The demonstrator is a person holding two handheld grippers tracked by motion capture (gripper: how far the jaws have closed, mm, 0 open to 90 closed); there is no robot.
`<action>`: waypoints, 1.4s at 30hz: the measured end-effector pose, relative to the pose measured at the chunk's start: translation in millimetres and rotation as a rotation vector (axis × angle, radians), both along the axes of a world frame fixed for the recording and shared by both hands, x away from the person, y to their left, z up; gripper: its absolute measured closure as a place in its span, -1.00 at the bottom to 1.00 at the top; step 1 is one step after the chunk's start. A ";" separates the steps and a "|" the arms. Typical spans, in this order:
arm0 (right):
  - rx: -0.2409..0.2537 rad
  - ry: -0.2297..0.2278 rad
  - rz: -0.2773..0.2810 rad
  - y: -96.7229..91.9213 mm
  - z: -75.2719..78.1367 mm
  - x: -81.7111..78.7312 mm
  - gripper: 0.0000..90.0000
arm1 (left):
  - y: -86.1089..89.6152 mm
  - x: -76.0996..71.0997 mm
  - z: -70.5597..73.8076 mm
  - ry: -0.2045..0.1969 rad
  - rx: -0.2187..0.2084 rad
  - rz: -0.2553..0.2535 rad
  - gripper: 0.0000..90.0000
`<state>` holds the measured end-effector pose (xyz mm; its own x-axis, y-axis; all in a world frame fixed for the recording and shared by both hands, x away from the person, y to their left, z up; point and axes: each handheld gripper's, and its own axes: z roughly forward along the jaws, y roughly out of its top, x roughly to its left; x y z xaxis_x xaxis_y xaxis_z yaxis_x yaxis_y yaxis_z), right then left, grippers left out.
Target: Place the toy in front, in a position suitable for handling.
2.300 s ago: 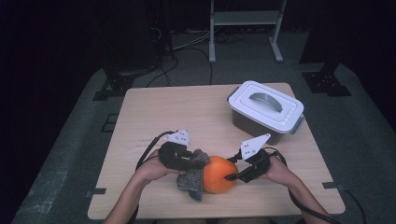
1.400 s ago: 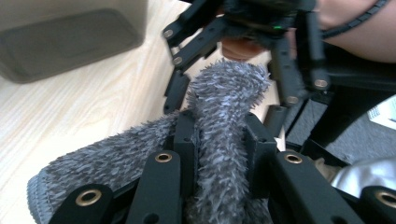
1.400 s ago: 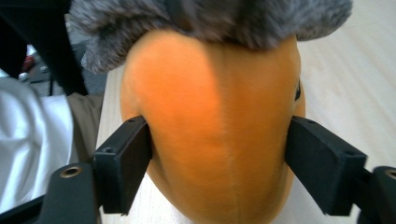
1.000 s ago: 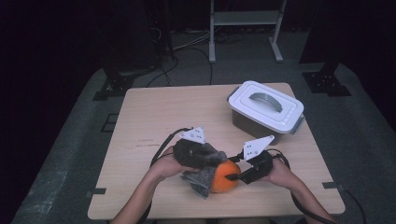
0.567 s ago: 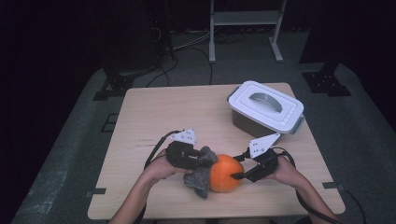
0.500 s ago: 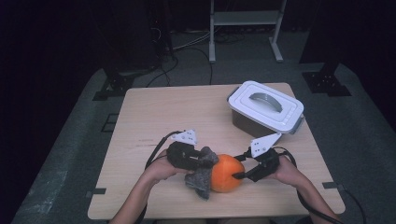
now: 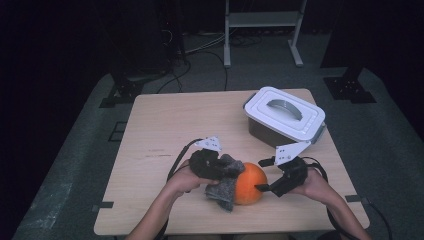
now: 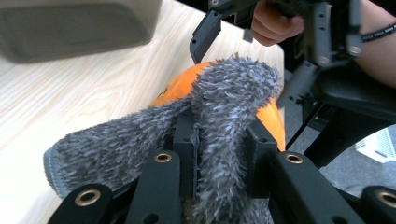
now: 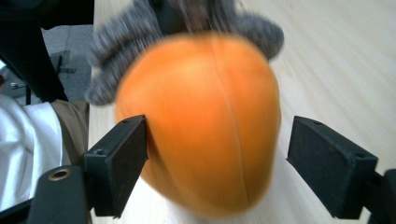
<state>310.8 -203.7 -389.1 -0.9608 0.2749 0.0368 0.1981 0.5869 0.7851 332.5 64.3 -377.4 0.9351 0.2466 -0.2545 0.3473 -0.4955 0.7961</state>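
Cloth (image 8: 224, 107) is pinched tight between the 2 pads of the left claw (image 8: 219, 140) and draped over the near flank of the orange ball (image 7: 250, 183), which sits on the worktop (image 7: 165, 125) toward the person's edge. Directly opposite, the right claw (image 9: 217, 163) faces the ball's bare side. Its jaws have just been opening and now stand apart, the ball between them, 1 pad near or at the skin, the other clear of it. Ball lies between both claws, about equally near each; any wipe runs across it toward the right claw. A lidded box (image 7: 285, 117) stands well beyond.
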 end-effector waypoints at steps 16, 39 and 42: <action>0.016 -0.044 0.107 26.6 -0.6 6.7 0.17 | 35.6 -3.4 7.5 -0.051 0.012 0.031 0.58; 0.059 -0.028 0.212 39.0 -17.2 23.5 0.08 | 63.4 4.0 -9.6 0.004 0.003 0.059 0.58; 0.057 -0.006 0.192 24.4 -21.6 24.1 0.07 | 63.2 5.8 -15.3 0.018 0.011 0.062 0.57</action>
<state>335.0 -179.3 -410.8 -0.9955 0.0846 0.0417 0.0826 0.5678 0.8190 338.3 127.5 -392.7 0.9132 0.3066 -0.2685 0.3920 -0.4810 0.7842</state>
